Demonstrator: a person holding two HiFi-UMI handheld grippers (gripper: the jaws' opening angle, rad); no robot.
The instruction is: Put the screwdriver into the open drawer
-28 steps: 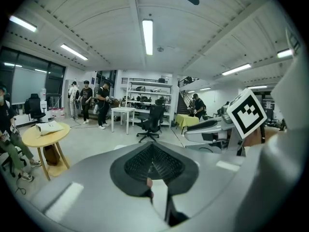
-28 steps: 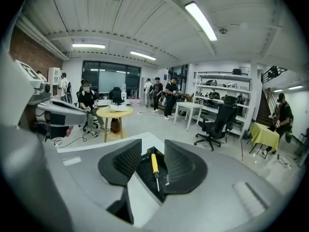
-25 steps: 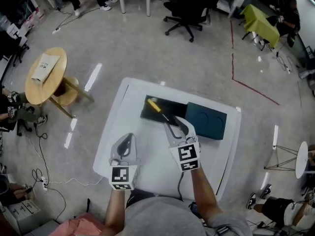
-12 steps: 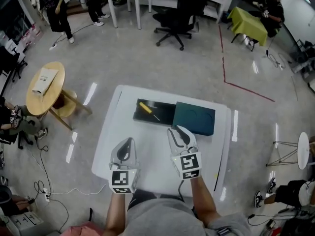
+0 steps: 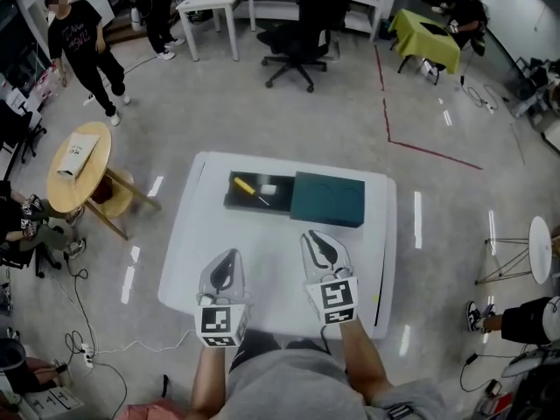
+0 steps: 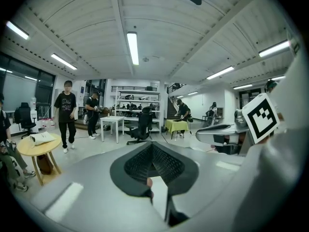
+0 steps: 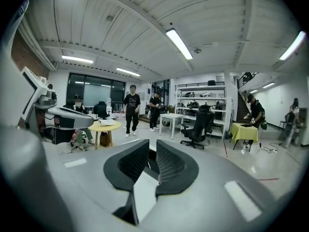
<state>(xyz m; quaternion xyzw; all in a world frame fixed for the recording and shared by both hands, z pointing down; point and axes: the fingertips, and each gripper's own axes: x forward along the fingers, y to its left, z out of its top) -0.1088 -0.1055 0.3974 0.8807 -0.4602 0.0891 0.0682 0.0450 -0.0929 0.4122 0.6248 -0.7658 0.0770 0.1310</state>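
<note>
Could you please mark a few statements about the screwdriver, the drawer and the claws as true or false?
1. The screwdriver lies inside the open drawer. True.
2. The right claw grips the screwdriver. False: it is empty and well back from the drawer, and its jaws have just been closing with nothing between them.
3. In the head view the drawer sticks out to the left of the teal box. True.
4. The round table stands to the right of the white table. False: the round table is on the left of the white table in the head view.
</note>
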